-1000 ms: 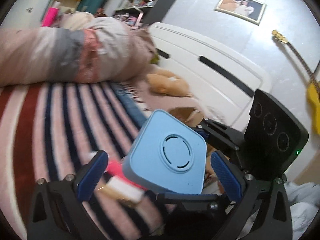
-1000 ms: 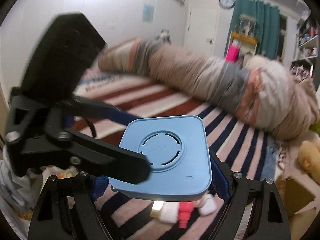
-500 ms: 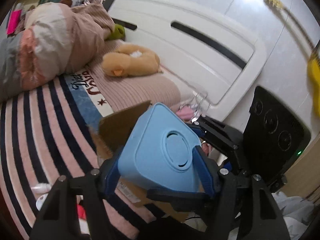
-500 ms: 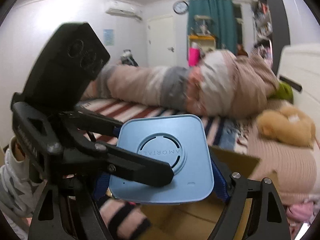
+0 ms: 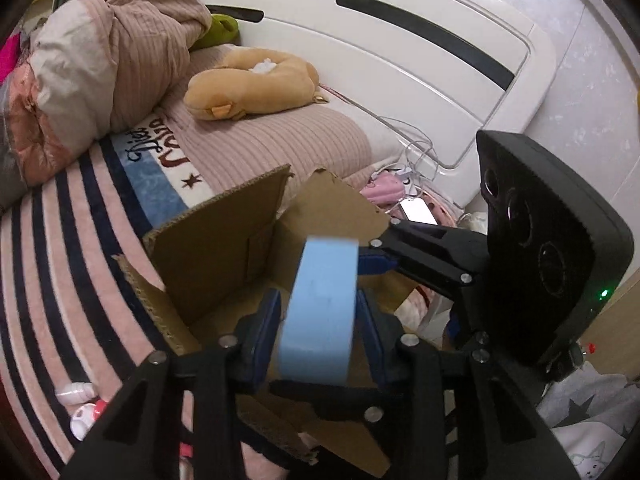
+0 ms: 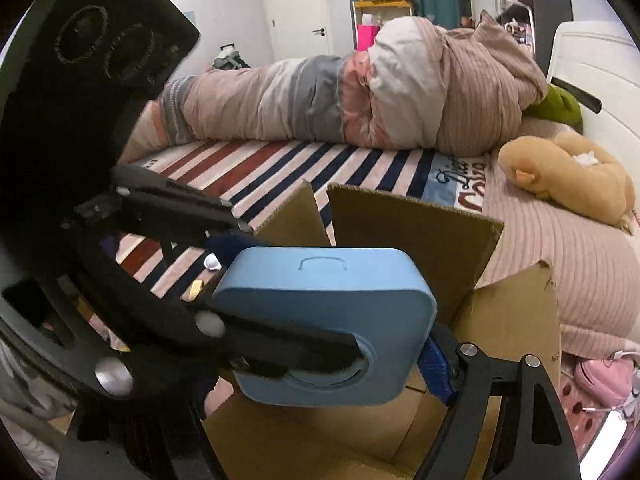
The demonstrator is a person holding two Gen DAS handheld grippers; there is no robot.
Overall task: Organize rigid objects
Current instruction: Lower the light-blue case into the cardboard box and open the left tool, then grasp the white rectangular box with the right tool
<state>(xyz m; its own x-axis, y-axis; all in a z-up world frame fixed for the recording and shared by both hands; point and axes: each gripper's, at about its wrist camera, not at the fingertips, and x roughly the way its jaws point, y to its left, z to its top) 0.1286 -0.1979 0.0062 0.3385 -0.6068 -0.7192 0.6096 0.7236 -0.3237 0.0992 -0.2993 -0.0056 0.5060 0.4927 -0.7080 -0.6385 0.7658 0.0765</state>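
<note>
Both grippers hold the blue box (image 5: 320,312) over the carton (image 5: 224,236). The left gripper (image 5: 318,336) is closing on it; the right gripper (image 6: 320,364) pinches it. Next, lower it toward 6 o'clock, inside.

Both wrist views look steeply down, close above the cardboard box (image 5: 224,256) (image 6: 420,236): the left faces the headboard (image 5: 380,52), the right faces across the bed (image 6: 304,164). Both show the box.
</note>
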